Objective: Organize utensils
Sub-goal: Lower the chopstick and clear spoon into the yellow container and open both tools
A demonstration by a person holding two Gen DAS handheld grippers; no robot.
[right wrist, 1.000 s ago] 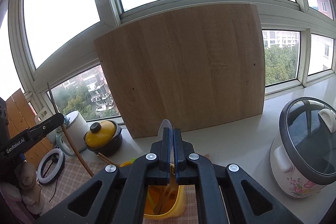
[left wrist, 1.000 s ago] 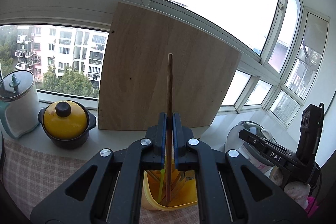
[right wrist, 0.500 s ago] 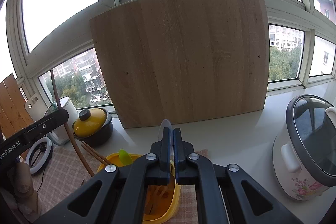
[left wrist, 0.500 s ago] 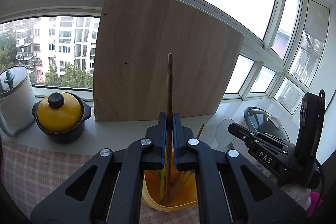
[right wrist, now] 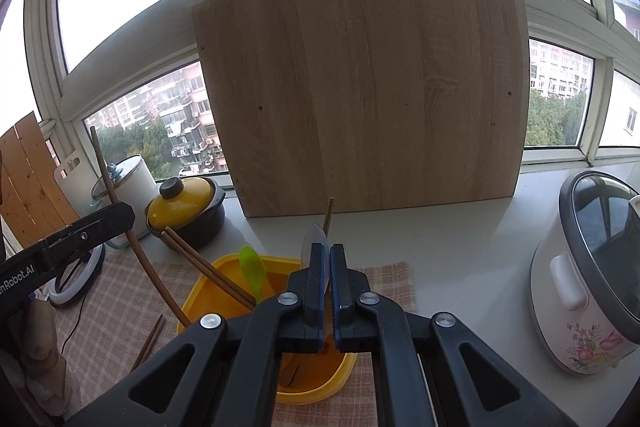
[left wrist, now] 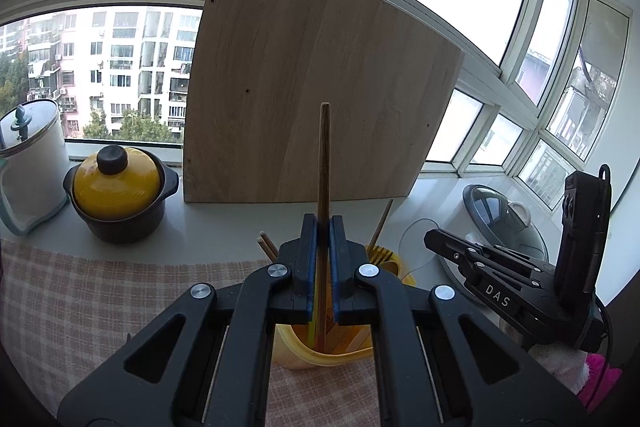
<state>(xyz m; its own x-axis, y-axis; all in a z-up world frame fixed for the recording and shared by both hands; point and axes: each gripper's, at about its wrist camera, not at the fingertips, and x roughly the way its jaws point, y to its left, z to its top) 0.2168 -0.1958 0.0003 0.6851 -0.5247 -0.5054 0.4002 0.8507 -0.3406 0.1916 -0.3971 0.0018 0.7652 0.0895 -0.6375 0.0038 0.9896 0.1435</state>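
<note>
My left gripper (left wrist: 323, 227) is shut on a long brown chopstick (left wrist: 323, 163) held upright, its lower end inside the yellow utensil holder (left wrist: 320, 355). In the right wrist view the left gripper (right wrist: 120, 217) and that chopstick (right wrist: 120, 211) show at the left. My right gripper (right wrist: 325, 253) is shut on a clear plastic spoon (right wrist: 316, 235), its bowl sticking up above the yellow holder (right wrist: 208, 291). The holder contains brown chopsticks (right wrist: 204, 267), a green spoon (right wrist: 252, 267) and a fork (left wrist: 380, 253). The right gripper (left wrist: 436, 239) shows at the right in the left wrist view.
A wooden board (right wrist: 368, 91) leans against the window. A yellow-lidded black pot (left wrist: 118, 195) and a white canister (left wrist: 30, 163) stand at the left. A rice cooker (right wrist: 592, 267) stands at the right. A checked cloth (left wrist: 100, 307) covers the table. Loose chopsticks (right wrist: 150, 341) lie on it.
Both grippers have come lower over the yellow holder with their utensils still held. The chopstick end now sits deeper in the holder.
</note>
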